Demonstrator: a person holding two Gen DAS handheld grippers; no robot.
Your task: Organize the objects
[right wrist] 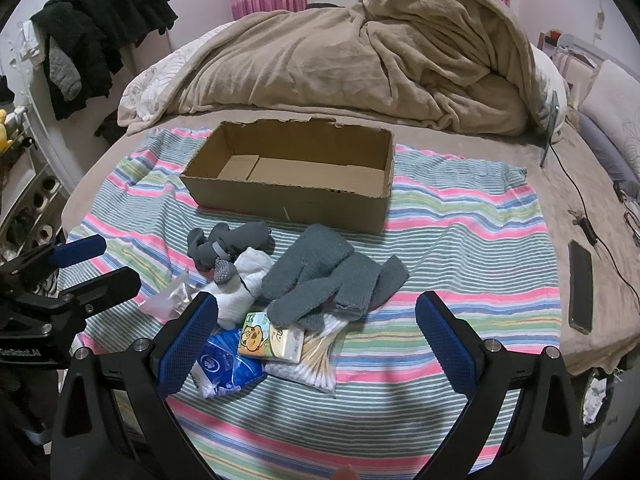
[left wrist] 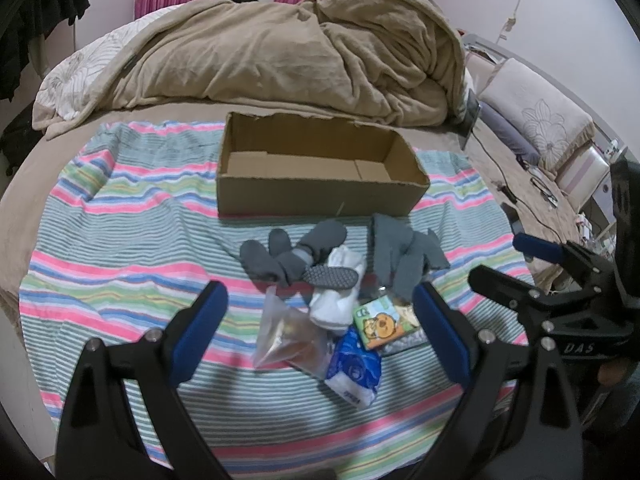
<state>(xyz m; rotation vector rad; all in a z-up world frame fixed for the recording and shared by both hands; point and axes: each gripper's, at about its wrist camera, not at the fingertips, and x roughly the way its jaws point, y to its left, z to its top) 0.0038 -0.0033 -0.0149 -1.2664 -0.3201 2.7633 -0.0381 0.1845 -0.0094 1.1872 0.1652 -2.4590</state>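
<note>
An open cardboard box (left wrist: 320,196) (right wrist: 288,200) stands empty on a striped towel (left wrist: 120,240) (right wrist: 460,220). In front of it lies a pile: dark grey socks (left wrist: 276,256) (right wrist: 228,244), a white sock (left wrist: 336,300) (right wrist: 240,284), grey gloves (left wrist: 404,256) (right wrist: 328,276), a clear plastic bag (left wrist: 288,336) (right wrist: 168,300), a blue tissue pack (left wrist: 354,368) (right wrist: 228,364), a cartoon tissue pack (left wrist: 378,322) (right wrist: 268,340) and a bag of cotton swabs (right wrist: 316,356). My left gripper (left wrist: 320,304) is open above the pile. My right gripper (right wrist: 316,312) is open over the pile too.
A rumpled beige blanket (left wrist: 288,52) (right wrist: 380,60) lies behind the box. A phone (right wrist: 580,284) and cables (right wrist: 588,216) lie on the bed at the right. Dark clothes (right wrist: 100,28) hang at the left. Pillows (left wrist: 536,120) lie at the right.
</note>
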